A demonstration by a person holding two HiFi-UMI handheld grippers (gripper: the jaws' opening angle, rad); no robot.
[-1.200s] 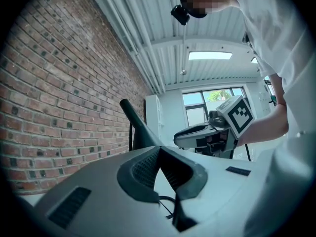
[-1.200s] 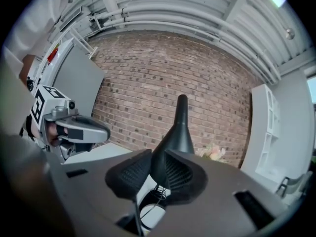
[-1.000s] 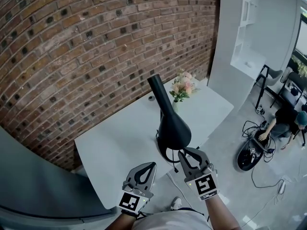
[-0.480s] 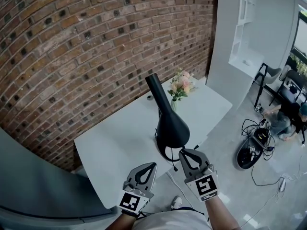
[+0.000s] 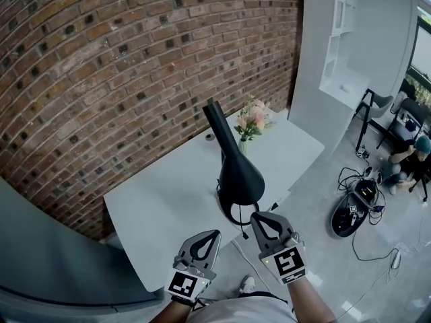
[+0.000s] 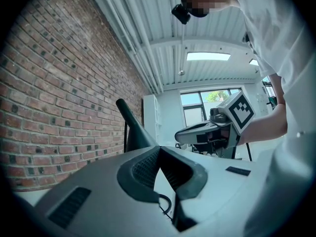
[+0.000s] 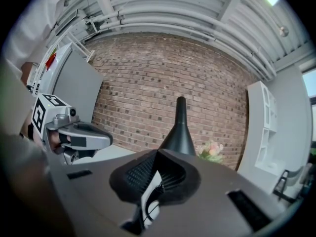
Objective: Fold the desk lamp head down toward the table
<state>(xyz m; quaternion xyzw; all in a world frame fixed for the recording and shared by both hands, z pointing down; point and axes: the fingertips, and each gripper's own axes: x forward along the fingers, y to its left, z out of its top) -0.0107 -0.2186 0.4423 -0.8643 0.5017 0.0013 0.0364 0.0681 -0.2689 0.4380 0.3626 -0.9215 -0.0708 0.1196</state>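
The black lamp head (image 5: 237, 173) stands on the white table (image 5: 161, 207). Its wide mouth is angled down toward you, its thin neck slants up toward the brick wall (image 5: 101, 79), and the flowers (image 5: 254, 121) sit just behind it. Your right tool (image 5: 258, 216) sits just in front of the lamp's lower end, its jaws just drawn fully together on nothing. Your left tool (image 5: 214, 232) is beside it, a little farther from the lamp, also pinched closed and empty. Neither touches the lamp. That fits a head about to be pressed lower, or one already lowered and let go; I can't tell how much travel its joint has left. If more pressing is due, closed tips should serve as a pusher. Bear slowly on the cone's upper flank, and watch that the lamp's lower end neither slides nor tips.
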